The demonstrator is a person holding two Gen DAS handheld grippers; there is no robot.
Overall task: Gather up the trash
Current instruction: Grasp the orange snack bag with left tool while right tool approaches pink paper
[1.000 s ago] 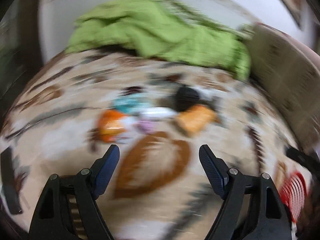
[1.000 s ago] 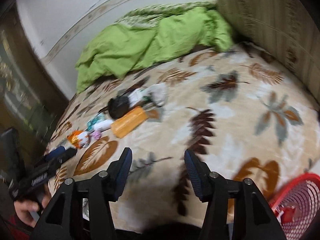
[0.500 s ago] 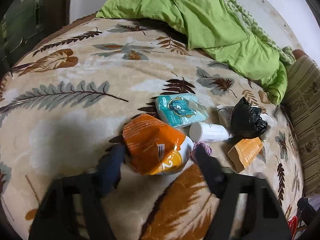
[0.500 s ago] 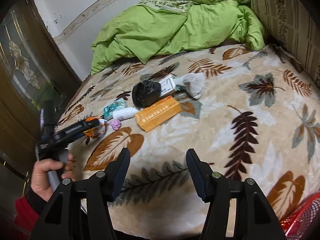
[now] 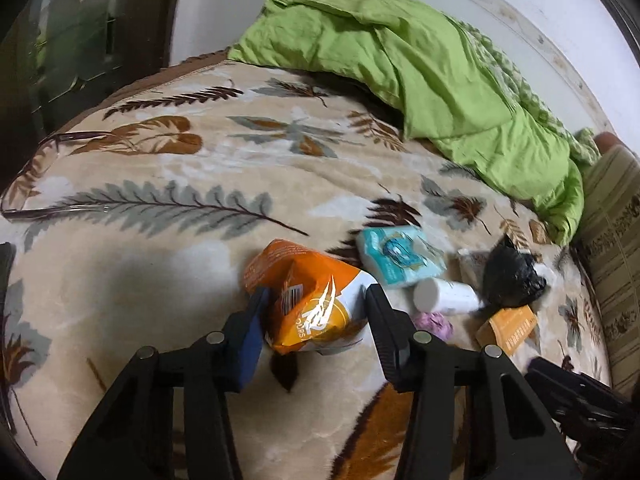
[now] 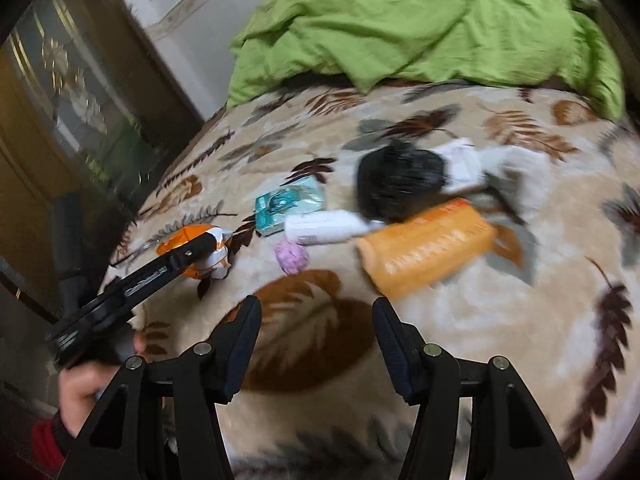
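Left tongs [image 5: 314,314], jaws just closing, pinch the orange chip bag [image 5: 310,300] at lower centre, on the bed [image 5: 160,280]. Crinkly and puffed, it may slip free. Right tongs [image 6: 316,340] spread, empty. Just right lie a teal pack [image 5: 400,258], white bottle [image 5: 446,298], pink ball [image 5: 434,325], crowding later grabs.

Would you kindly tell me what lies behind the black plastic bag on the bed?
Behind the black plastic bag a white carton and pale crumpled wrapping stick out; anything beneath the bag is covered.
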